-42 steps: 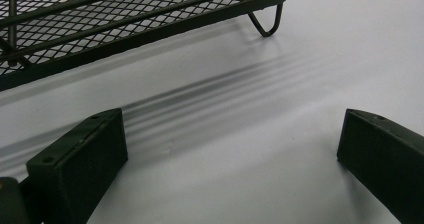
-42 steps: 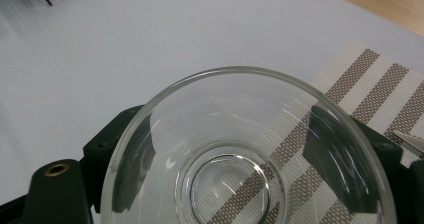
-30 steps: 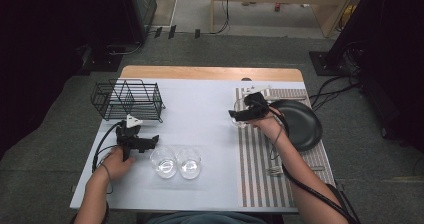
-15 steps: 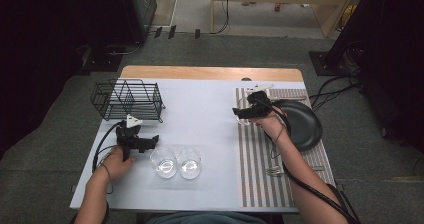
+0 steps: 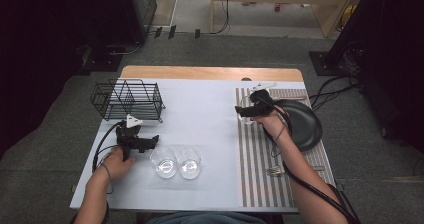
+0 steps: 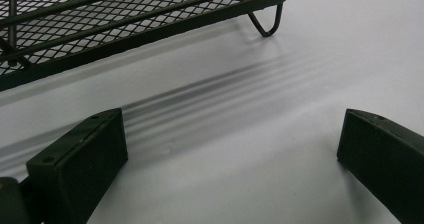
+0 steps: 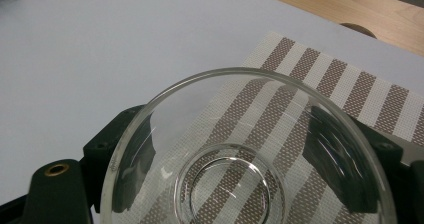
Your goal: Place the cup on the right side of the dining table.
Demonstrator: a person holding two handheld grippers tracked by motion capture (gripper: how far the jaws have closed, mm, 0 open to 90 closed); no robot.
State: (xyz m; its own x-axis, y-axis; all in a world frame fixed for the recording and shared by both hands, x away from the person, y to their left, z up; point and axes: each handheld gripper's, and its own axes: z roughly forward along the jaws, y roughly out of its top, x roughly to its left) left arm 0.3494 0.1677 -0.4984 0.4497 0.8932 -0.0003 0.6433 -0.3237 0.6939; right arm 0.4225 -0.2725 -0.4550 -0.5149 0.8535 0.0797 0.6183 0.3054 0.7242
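My right gripper (image 5: 243,111) clamps a glass (image 7: 250,149) over the striped mat (image 5: 260,169), upright for setting down. My left gripper (image 5: 150,141) rests wide open, empty, on the desk (image 5: 205,109) beside the rack (image 5: 127,100).

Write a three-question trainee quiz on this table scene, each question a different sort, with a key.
1. True or false: the left claw is shut on a glass.
2. Multiple choice: what sits between the jaws of the right claw? A) a fork B) a clear glass bowl C) the black plate
3. Fill in: the wire rack stands on the table's ____ side in the high view.

Key:
1. False. Its jaws stand wide apart over the bare white table, beside the rack.
2. B. The glass bowl lies between both jaws above the striped placemat.
3. Left, beyond the two empty glasses.
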